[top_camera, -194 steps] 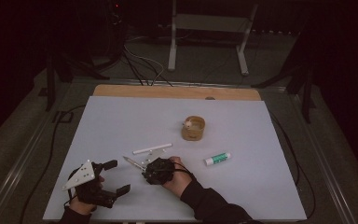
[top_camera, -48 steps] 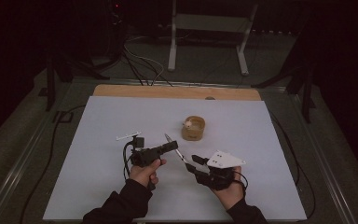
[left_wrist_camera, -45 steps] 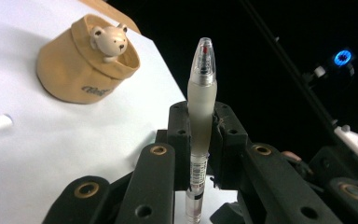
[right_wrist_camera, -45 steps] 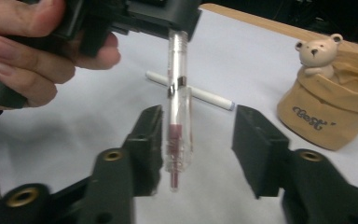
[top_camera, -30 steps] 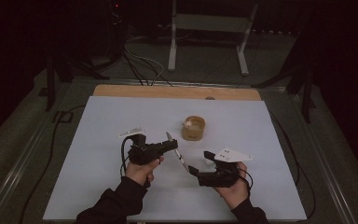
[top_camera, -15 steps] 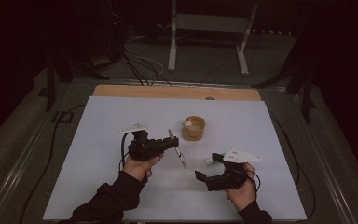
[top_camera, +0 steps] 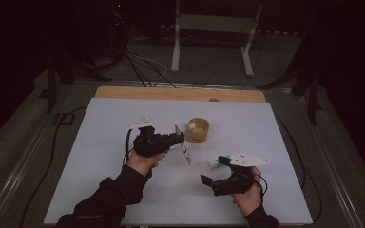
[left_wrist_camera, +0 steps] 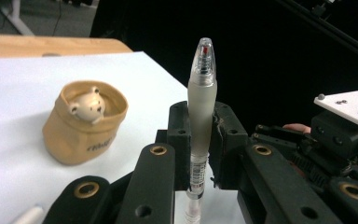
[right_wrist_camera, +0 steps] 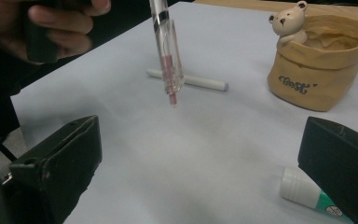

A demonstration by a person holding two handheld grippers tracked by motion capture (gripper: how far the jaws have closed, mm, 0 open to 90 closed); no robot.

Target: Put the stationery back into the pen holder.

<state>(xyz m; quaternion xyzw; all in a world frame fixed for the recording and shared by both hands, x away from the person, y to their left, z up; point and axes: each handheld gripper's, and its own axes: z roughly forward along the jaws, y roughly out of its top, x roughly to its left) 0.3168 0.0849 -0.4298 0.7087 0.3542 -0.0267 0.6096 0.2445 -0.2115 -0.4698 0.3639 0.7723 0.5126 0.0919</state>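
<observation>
Frosted plastic catches the eye first: a clear pen with a red refill stands clamped between the jaws of the left gripper, held clear above the white table sheet and just beside the small tan fabric pot that has a little bear figure peeping over its rim. From the high view the pen hangs slanted out of the jaws, one end pointing down toward the sheet and the other up toward the pot; the right gripper view shows its red tip off the surface. The right gripper sits lower and nearer the person, its jaws having just been opening and now standing wide apart with nothing between them, a green-and-white tube lying just beside one jaw. A white stick, perhaps chalk or a capped marker though the dim light makes that hard to settle, lies flat on the sheet behind the pen. I judge the step in hand to be carrying the pen to the pot, the other hand having let go. The next move, as I see it, calls for bringing the pen over the pot's opening, tipping it more upright so the lower end clears the soft rim and the bear, then lowering and releasing it inside.
</observation>
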